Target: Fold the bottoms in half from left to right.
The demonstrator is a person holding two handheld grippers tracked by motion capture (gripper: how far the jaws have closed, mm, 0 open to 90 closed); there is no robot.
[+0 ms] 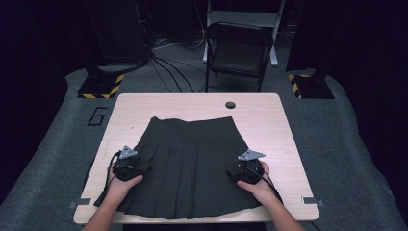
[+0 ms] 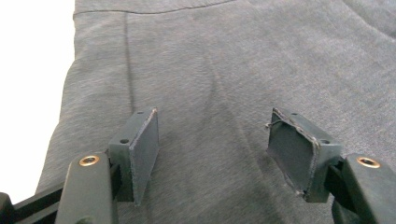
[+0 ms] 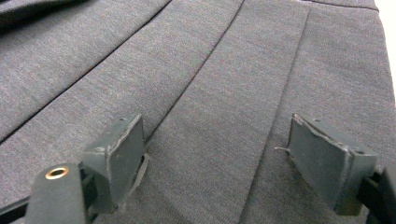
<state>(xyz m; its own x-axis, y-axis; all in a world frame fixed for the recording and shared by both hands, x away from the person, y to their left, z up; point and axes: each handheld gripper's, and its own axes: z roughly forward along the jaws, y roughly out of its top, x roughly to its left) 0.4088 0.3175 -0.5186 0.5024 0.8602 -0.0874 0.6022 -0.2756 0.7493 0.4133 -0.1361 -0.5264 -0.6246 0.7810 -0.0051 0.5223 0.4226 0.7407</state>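
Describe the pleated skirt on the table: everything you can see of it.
The skirt is dark grey, a woven-looking fabric with straight pleats fanning from a narrow waistband at the far end to a wide hem at the table's near edge. It lies flat, spread out and centred on the light wooden table. The left gripper and right gripper are over its side edges, jaws open above the cloth.

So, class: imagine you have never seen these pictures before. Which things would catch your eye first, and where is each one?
First comes the dark pleated skirt, spread flat across the middle of the pale wooden table, waistband at the far side and hem at the near edge. Next come the left gripper and the right gripper, each in a hand at one side of the skirt, jaws open over the cloth. Behind the table stands a black folding chair.
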